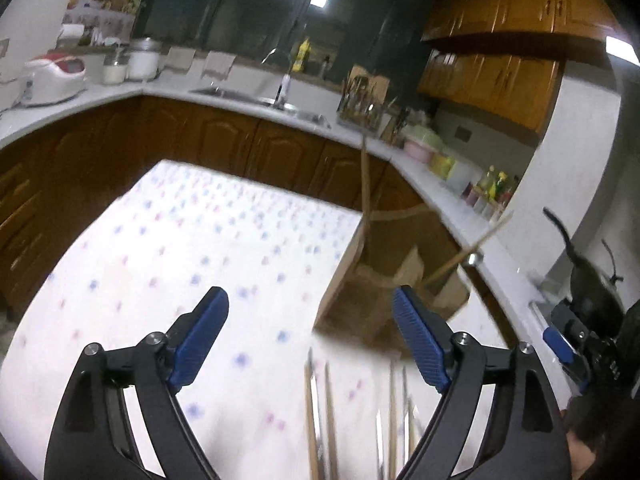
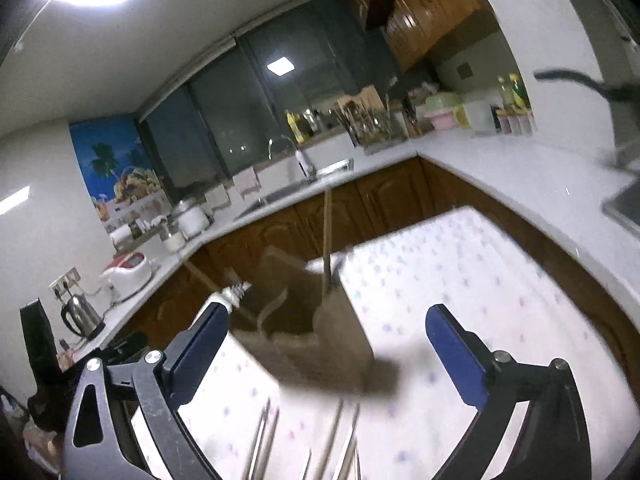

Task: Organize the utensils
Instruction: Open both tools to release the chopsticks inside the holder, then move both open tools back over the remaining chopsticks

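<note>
A brown wooden utensil holder [image 1: 372, 296] stands on the table with the dotted white cloth [image 1: 180, 248]. Two wooden sticks [image 1: 365, 176] rise out of it. In the right wrist view the holder [image 2: 312, 332] shows one upright stick [image 2: 327, 240] and a metal-tipped utensil [image 2: 236, 293] leaning left. Loose chopsticks and metal utensils [image 1: 320, 420] lie on the cloth just below the grippers; they also show in the right wrist view [image 2: 320, 444]. My left gripper [image 1: 310, 316] is open and empty. My right gripper [image 2: 326, 340] is open and empty, in front of the holder.
A white kitchen counter [image 1: 248, 96] with a sink, rice cooker [image 1: 52, 76], jars and a cutlery rack [image 1: 364, 100] runs behind the table above brown cabinets. A kettle [image 2: 80, 316] stands at the left. The other gripper [image 1: 568, 340] shows at the right edge.
</note>
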Tool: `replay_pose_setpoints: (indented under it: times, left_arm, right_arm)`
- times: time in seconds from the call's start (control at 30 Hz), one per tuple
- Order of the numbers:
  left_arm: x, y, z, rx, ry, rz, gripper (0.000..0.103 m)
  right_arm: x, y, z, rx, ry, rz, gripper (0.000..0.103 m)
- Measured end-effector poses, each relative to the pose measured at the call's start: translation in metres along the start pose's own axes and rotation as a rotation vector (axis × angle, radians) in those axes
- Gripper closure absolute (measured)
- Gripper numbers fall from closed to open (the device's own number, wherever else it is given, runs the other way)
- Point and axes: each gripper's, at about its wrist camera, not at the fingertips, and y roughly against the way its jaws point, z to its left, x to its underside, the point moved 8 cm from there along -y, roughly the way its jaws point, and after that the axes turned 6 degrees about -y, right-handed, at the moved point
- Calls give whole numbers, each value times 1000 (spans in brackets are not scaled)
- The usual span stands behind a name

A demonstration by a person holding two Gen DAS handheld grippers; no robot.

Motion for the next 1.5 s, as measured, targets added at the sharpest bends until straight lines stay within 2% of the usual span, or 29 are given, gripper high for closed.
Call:
replay_pose_setpoints:
  times: [0.27, 0.67, 0.97, 1.23, 1.33, 1.37, 1.4, 1.5]
  left_arm:
    - [67, 15, 14, -14, 19, 96, 17]
    - [115, 12, 26, -59, -19, 211, 17]
    - [126, 3, 23, -58, -39, 258, 17]
    - [133, -11, 19, -66, -56, 310, 17]
    - [135, -20, 15, -64, -72, 342, 19]
    - [137, -24, 12, -58, -84, 358, 20]
    - [138, -28, 9, -54, -95, 373, 24]
    - [147, -39, 2, -45, -133, 427, 40]
  right_arm:
    - [60, 30, -9, 43, 36, 85, 3]
    - [120, 42, -30, 91, 22, 213, 3]
    - [126, 40, -41, 113, 11, 241, 3]
    - [132, 29, -35, 111, 44, 275, 5]
    - [137, 21, -32, 120, 82, 310, 22]
    - [140, 17, -32, 121, 87, 330, 33]
    - [144, 15, -33, 125, 90, 347, 43]
    - [154, 7, -36, 143, 108, 397, 61]
